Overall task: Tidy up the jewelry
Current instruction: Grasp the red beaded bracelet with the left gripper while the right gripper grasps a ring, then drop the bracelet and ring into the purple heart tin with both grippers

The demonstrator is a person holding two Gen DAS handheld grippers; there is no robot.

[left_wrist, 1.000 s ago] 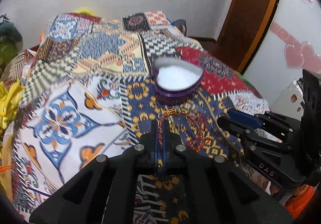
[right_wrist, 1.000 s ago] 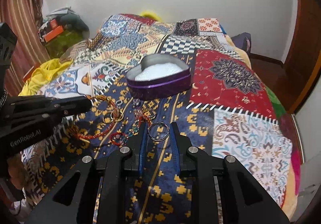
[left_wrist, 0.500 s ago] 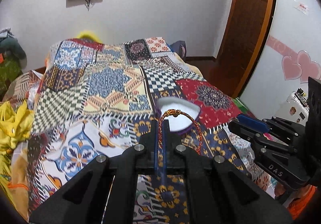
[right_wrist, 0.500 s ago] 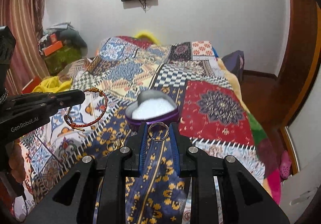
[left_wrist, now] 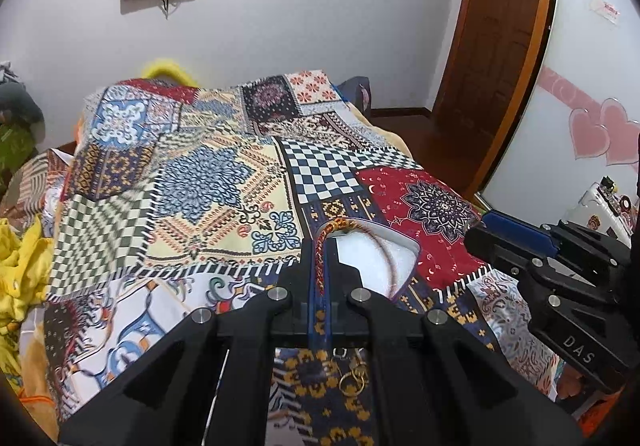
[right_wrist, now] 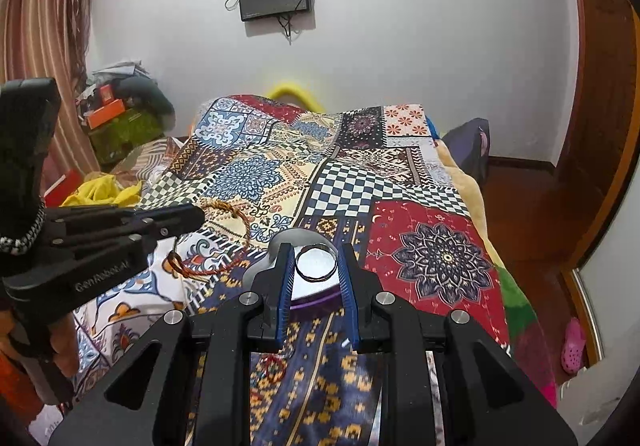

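Note:
My left gripper (left_wrist: 319,246) is shut on a red and gold braided cord bracelet (left_wrist: 322,258); its loop hangs over the white inside of the purple heart-shaped box (left_wrist: 380,258). In the right wrist view the left gripper (right_wrist: 198,214) holds the bracelet (right_wrist: 212,242) left of the box (right_wrist: 316,294). My right gripper (right_wrist: 316,266) is shut on a thin metal ring (right_wrist: 316,265), held just above the box. The right gripper also shows in the left wrist view (left_wrist: 474,236).
The patchwork bedspread (left_wrist: 224,182) covers the bed. Small gold rings (left_wrist: 354,380) and a red beaded piece (right_wrist: 274,366) lie on it below the grippers. Yellow cloth (left_wrist: 20,270) lies at the left. A wooden door (left_wrist: 500,26) stands at the right.
Both grippers have lifted and moved forward with their pieces, from near the loose jewelry on the bedspread to over the heart-shaped box.

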